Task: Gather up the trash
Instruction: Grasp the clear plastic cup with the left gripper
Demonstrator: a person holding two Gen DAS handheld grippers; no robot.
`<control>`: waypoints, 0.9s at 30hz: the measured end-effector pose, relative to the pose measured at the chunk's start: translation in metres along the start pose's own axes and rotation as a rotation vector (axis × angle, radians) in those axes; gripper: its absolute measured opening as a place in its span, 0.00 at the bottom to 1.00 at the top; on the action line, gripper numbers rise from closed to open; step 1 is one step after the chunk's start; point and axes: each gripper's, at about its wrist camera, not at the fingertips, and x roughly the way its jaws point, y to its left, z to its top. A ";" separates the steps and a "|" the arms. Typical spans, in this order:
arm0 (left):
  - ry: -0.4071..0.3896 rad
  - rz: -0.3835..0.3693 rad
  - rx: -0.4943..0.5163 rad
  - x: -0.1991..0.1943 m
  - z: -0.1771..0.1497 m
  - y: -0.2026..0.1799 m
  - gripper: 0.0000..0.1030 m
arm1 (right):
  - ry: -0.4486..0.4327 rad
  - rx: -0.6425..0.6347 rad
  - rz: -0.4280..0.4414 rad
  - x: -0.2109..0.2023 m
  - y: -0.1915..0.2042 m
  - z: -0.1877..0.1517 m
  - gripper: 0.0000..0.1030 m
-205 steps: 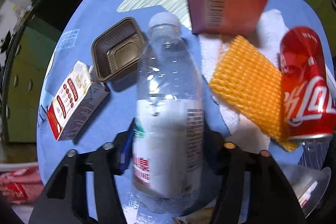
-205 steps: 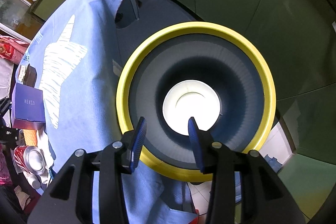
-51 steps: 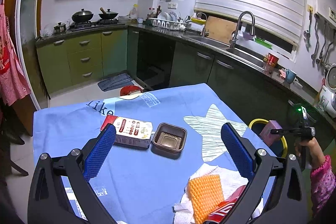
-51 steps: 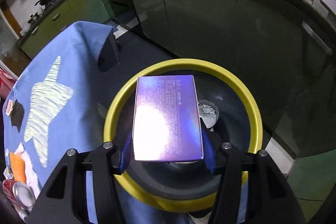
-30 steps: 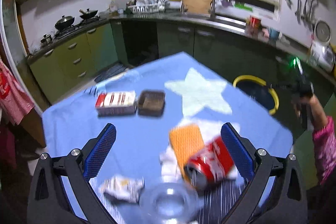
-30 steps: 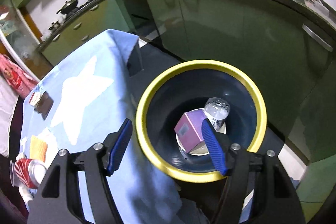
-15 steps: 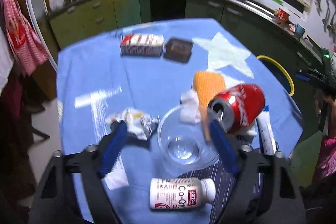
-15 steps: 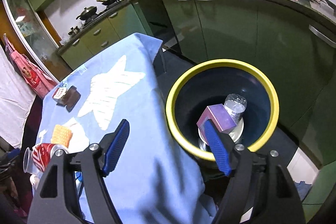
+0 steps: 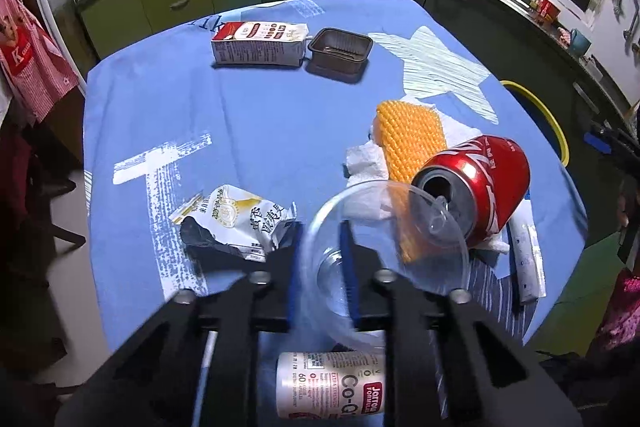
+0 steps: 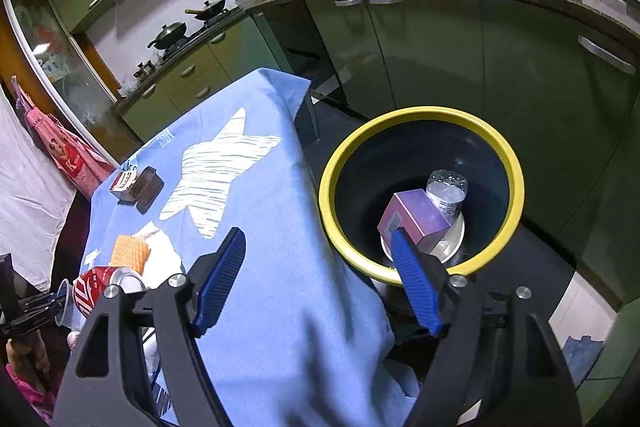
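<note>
Left wrist view: left gripper (image 9: 320,259) has just been closing and is pinching the wall of the clear plastic cup (image 9: 384,247) at the table's (image 9: 256,131) near edge. Still waiting there: cola can (image 9: 480,187), orange mesh (image 9: 412,147), wrapper (image 9: 232,223), carton (image 9: 260,43), brown tray (image 9: 340,51), supplement bottle (image 9: 332,391).

Right wrist view: right gripper (image 10: 320,283) is hanging open, empty, jaws just widening, over the table edge beside the yellow-rimmed bin (image 10: 420,119), which is already holding a purple box (image 10: 416,219) and a water bottle (image 10: 448,191).

Clear glossy plastic cup (image 9: 384,255), shiny red metal can (image 9: 480,183), rough orange foam netting (image 9: 408,139) — all on a matt blue cloth (image 9: 248,131).
</note>
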 end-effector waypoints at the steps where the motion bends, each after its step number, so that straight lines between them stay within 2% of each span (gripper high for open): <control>1: -0.006 -0.009 -0.005 -0.001 0.000 0.000 0.11 | 0.001 0.000 0.002 0.001 0.000 0.001 0.69; 4: -0.018 -0.026 -0.007 -0.005 -0.001 0.001 0.10 | 0.006 0.001 0.006 0.003 -0.001 0.000 0.69; 10: -0.063 -0.001 0.005 -0.026 0.004 -0.001 0.10 | 0.006 0.006 0.011 0.002 -0.001 -0.001 0.69; 16: -0.122 0.008 0.101 -0.058 0.027 -0.030 0.10 | -0.025 0.008 -0.010 -0.009 -0.007 -0.002 0.70; 22: -0.150 -0.063 0.243 -0.066 0.077 -0.091 0.12 | -0.061 0.037 -0.042 -0.025 -0.027 -0.005 0.70; 27: -0.141 -0.106 0.361 -0.063 0.137 -0.149 0.11 | -0.090 0.073 -0.067 -0.041 -0.050 -0.008 0.70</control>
